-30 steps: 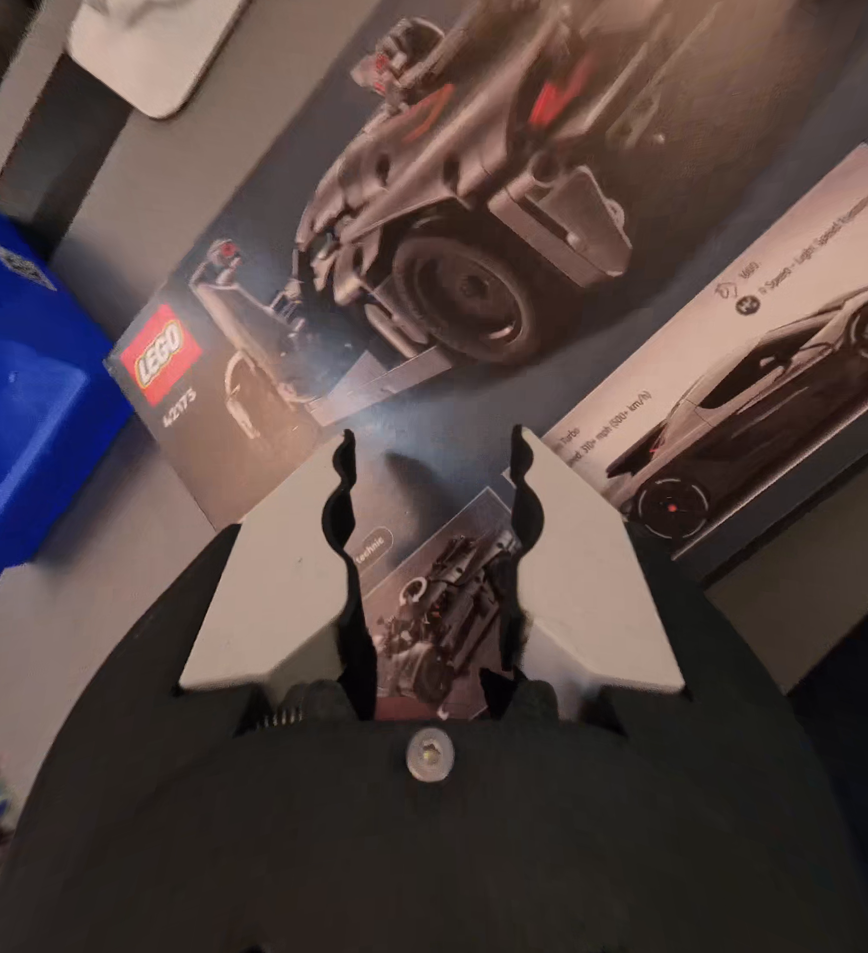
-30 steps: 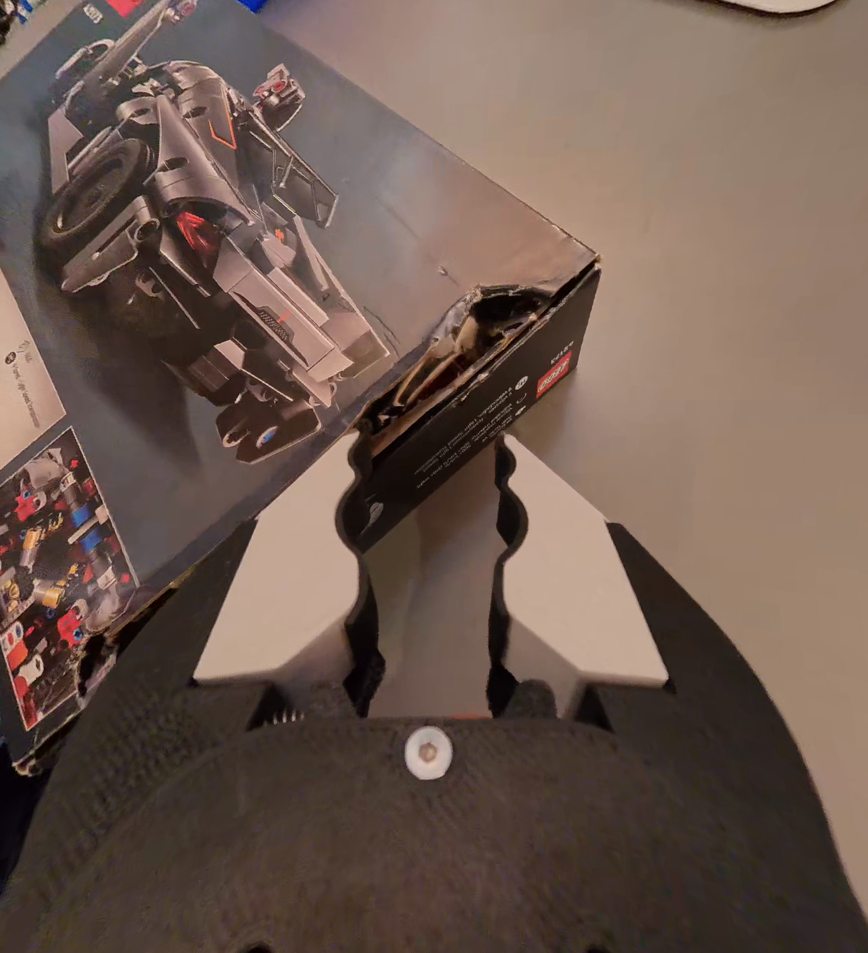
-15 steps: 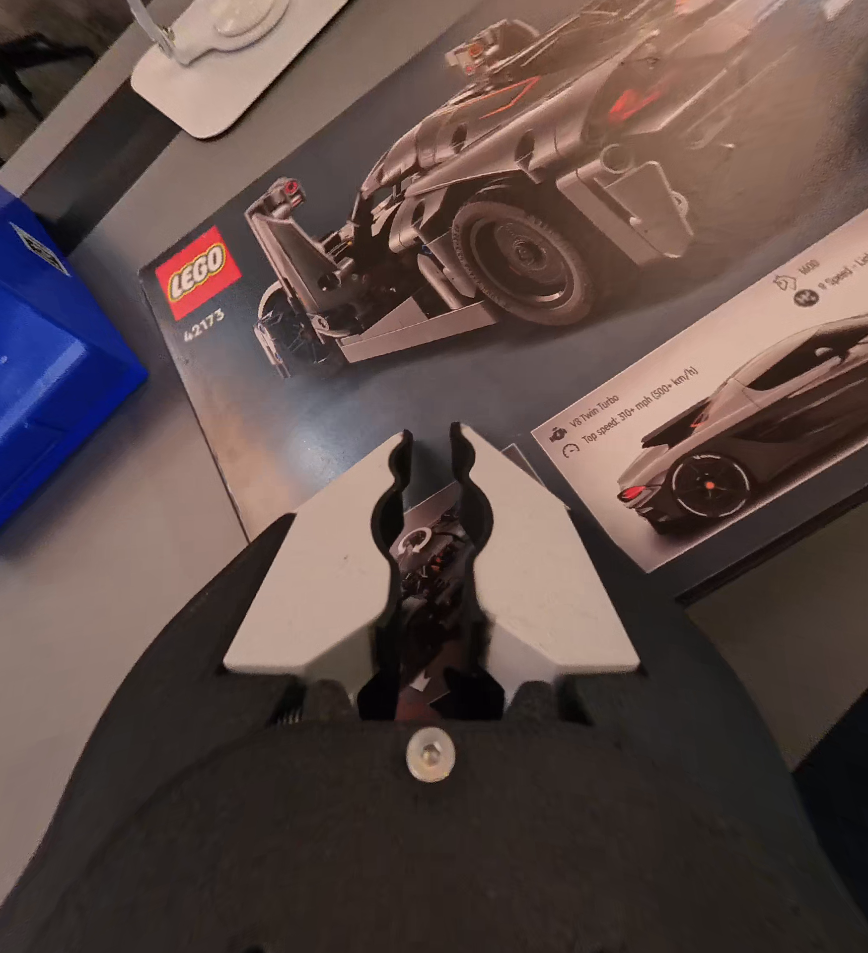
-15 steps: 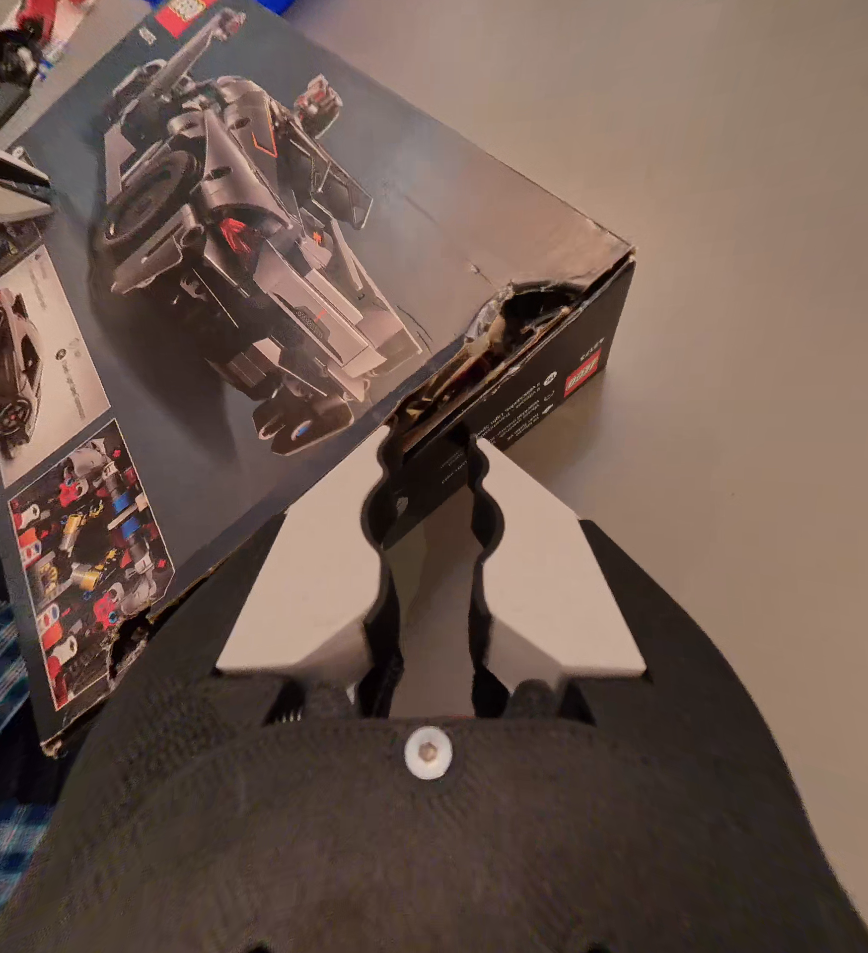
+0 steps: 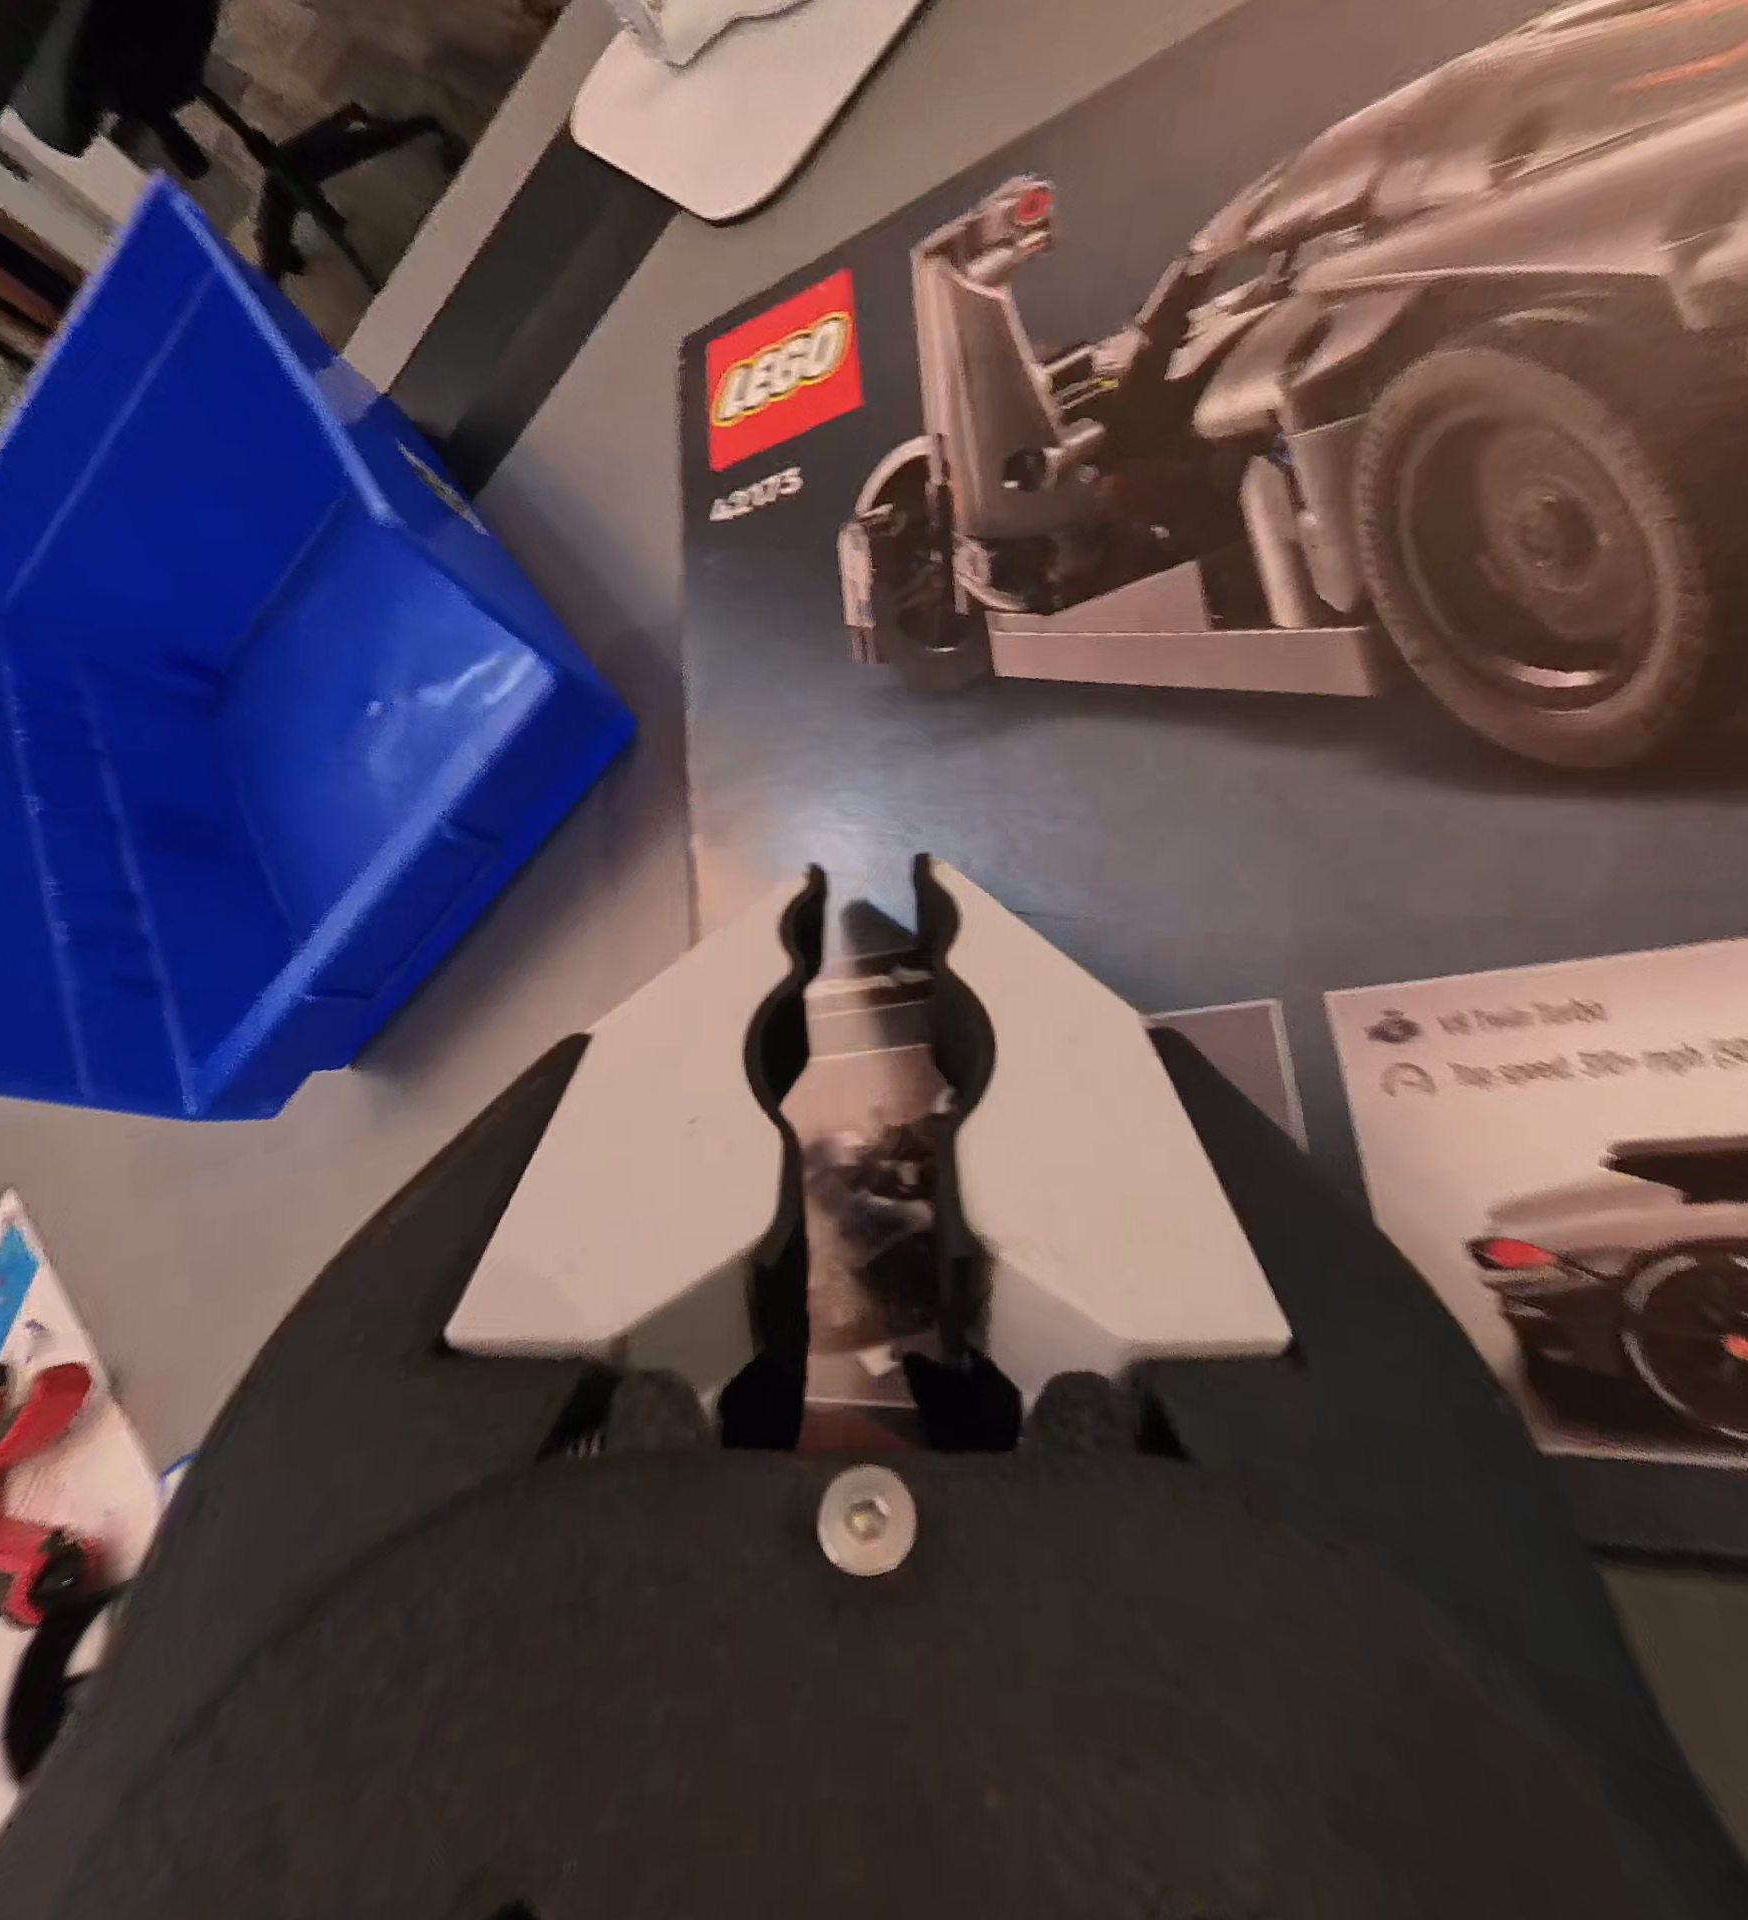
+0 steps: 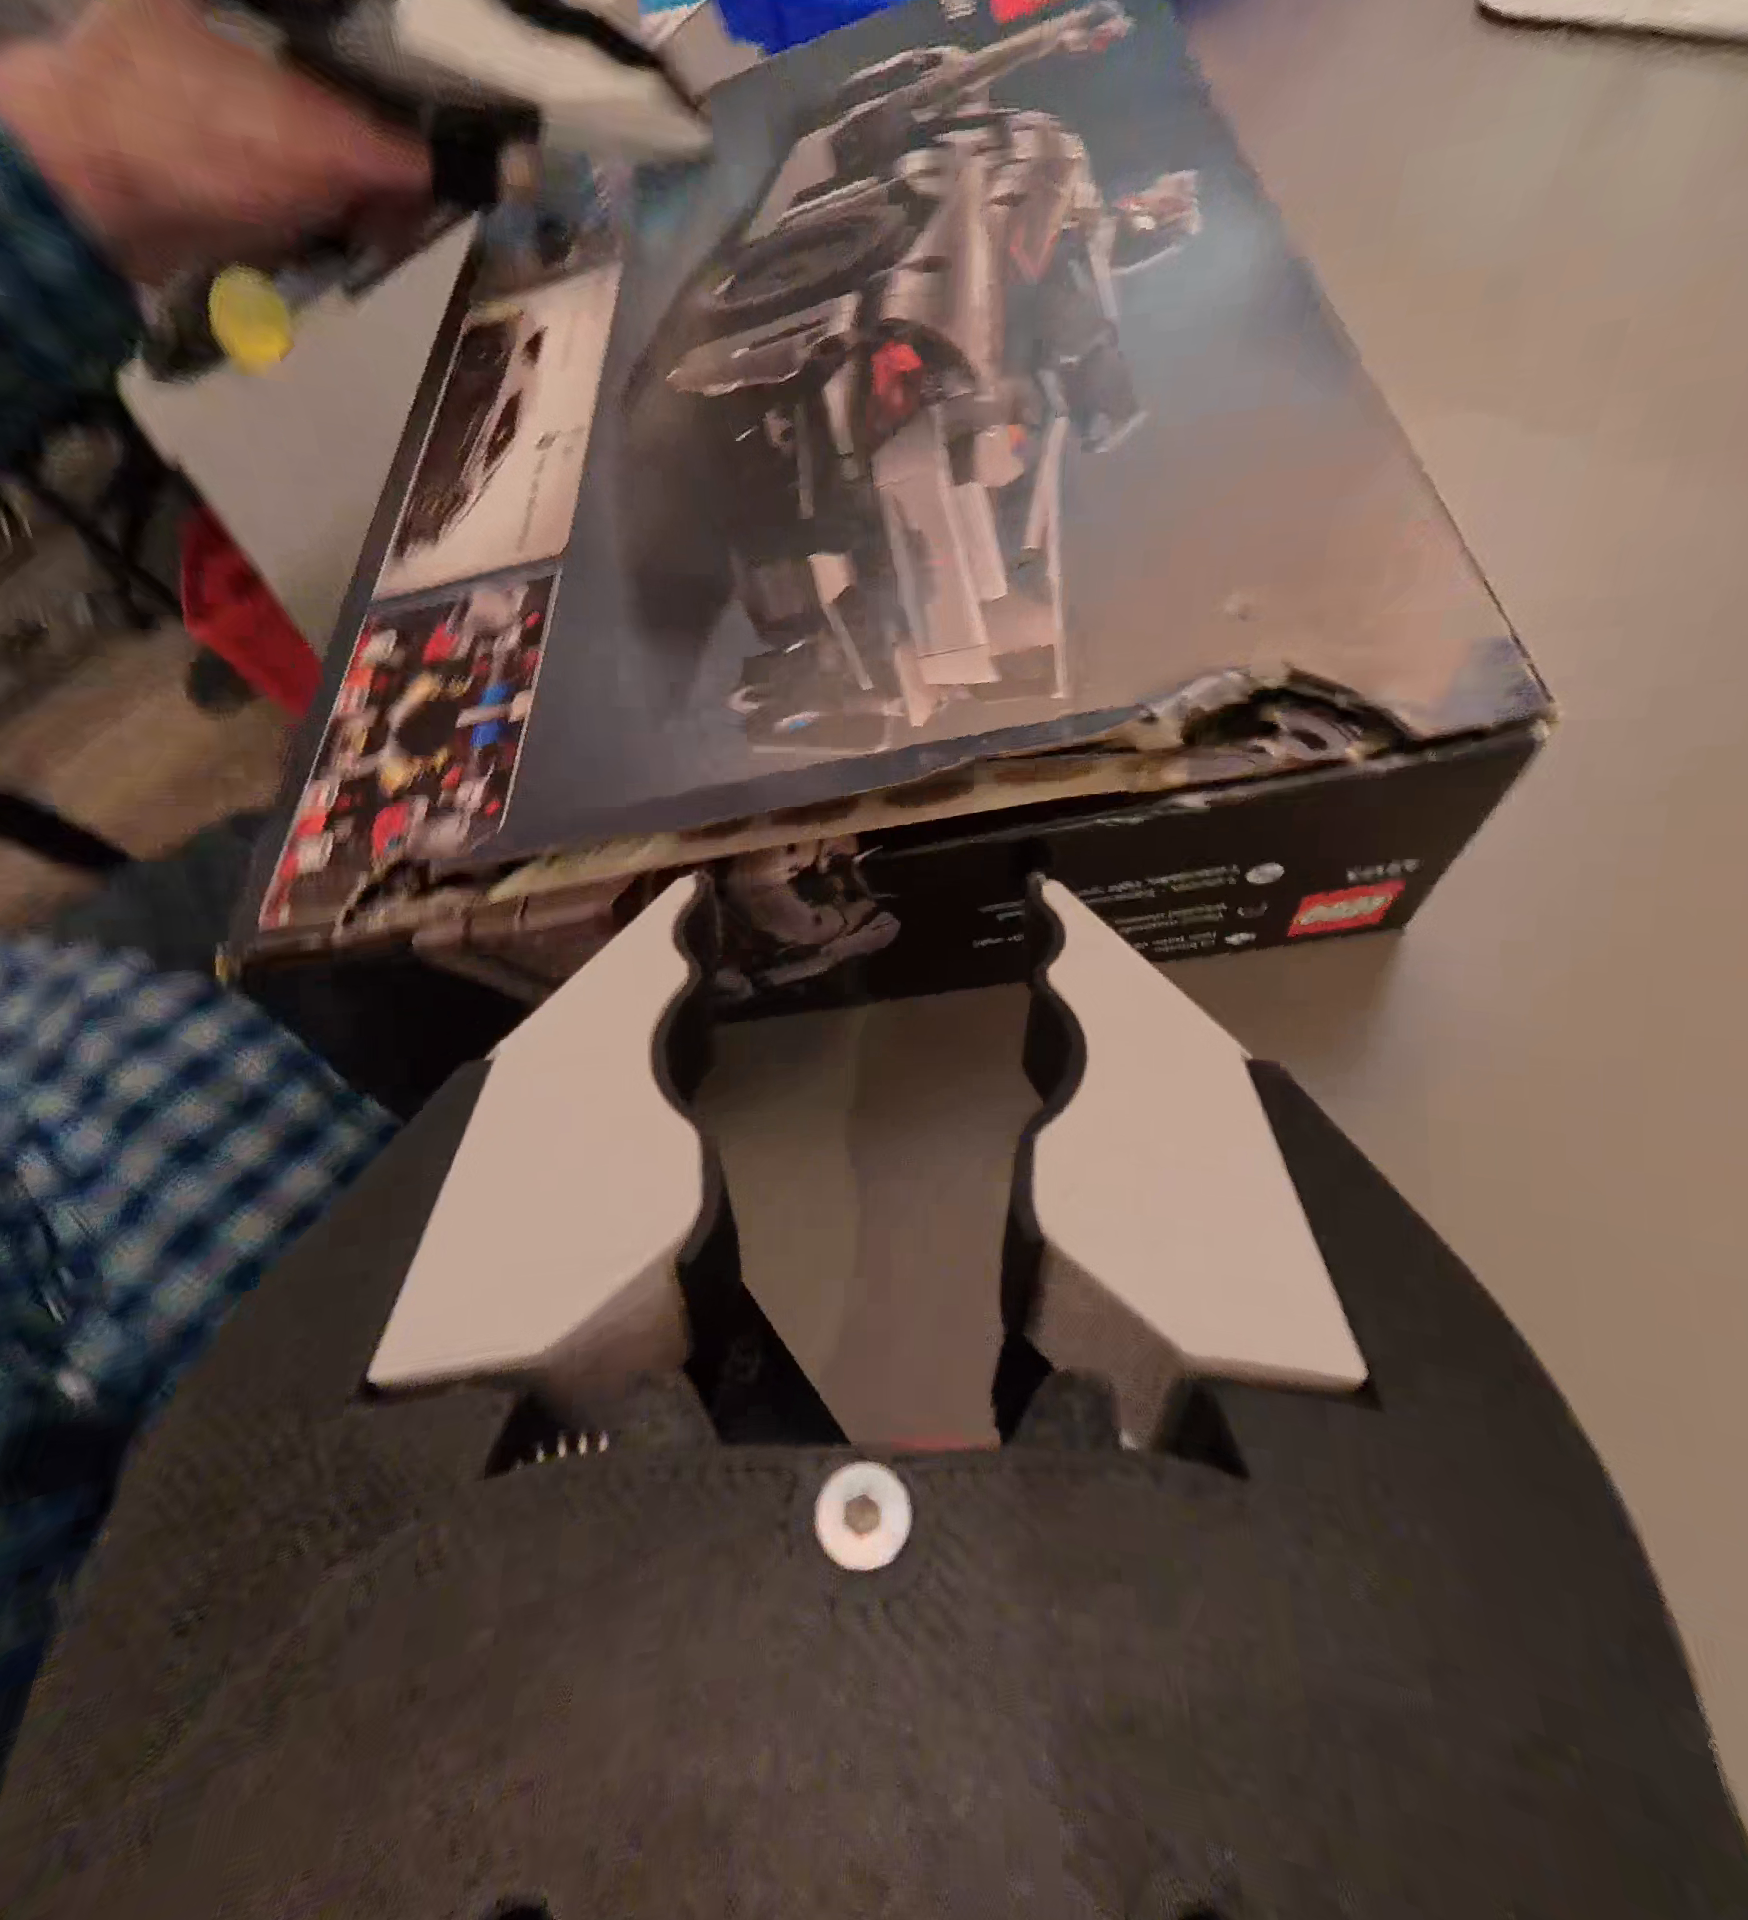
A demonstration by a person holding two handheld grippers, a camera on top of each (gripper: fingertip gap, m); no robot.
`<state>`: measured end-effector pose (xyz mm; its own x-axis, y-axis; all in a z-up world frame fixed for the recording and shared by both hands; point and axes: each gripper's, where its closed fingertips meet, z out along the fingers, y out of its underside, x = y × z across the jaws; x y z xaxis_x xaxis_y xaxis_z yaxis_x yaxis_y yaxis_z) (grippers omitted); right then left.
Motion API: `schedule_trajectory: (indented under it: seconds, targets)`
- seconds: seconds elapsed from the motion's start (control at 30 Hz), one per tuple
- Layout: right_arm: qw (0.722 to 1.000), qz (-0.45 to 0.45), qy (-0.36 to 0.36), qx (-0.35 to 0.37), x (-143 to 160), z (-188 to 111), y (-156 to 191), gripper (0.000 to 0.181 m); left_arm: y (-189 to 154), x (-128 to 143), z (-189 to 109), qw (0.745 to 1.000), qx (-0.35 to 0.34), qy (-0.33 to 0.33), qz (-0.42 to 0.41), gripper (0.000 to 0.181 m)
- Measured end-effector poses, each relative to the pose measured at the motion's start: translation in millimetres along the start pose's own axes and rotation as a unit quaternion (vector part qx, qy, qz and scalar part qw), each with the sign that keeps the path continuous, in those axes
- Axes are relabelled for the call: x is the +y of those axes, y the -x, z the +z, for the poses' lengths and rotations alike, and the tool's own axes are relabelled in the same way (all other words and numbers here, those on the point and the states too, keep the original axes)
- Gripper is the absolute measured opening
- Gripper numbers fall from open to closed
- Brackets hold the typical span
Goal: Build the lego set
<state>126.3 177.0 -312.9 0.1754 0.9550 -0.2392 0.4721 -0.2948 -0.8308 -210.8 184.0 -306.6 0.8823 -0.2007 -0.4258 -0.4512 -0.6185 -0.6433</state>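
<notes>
Right wrist view puts the lego box (image 6: 953, 499) flat on the grey table (image 6: 1576, 1143), filling mid-frame, its torn end flap just ahead of the right gripper (image 6: 859, 894), whose jaws stand apart and empty. Left gripper (image 5: 865, 873), narrowly parted, hovers over the lid. Cardboard looks light, stiff but dented; gripping the torn flap edge seems best, though blur hides its exact gap.
</notes>
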Motion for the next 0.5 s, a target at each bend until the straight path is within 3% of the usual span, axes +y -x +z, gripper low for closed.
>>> schedule_trajectory:
  seconds: [0.03,0.1,0.17,0.27,0.33,0.43,0.5]
  targets:
    - [0.999,-0.04,0.005,-0.003,0.2,-2.6,3.7,0.056,5.4,-1.5,-1.1,1.0,-0.012,0.003,-0.001,0.022]
    - [0.991,-0.129,0.032,-0.021,7.2,-6.2,11.4,0.058,1.6,-7.4,-10.8,1.0,-0.014,0.003,-0.021,0.034]
    - [0.977,-0.205,0.052,0.006,8.4,-11.1,-0.7,0.07,-2.6,-10.0,-29.1,0.998,-0.039,-0.001,-0.041,0.052]
    - [0.964,-0.264,0.022,0.033,-14.4,-20.6,-23.3,0.077,-7.9,11.2,-60.0,0.988,-0.079,0.001,-0.133,0.077]
    - [0.968,-0.246,0.02,0.033,-27.6,-20.4,-46.7,0.086,-20.6,31.8,-75.2,0.971,-0.083,-0.007,-0.226,0.084]
    - [0.985,-0.167,0.015,-0.047,-39.2,-8.7,-70.3,0.096,-72.6,36.1,-76.2,0.938,0.007,-0.027,-0.346,0.087]
    - [0.986,-0.121,0.037,-0.11,-35.7,4.0,-77.9,0.101,-99.1,28.1,-71.5,0.921,0.046,-0.027,-0.385,0.11]
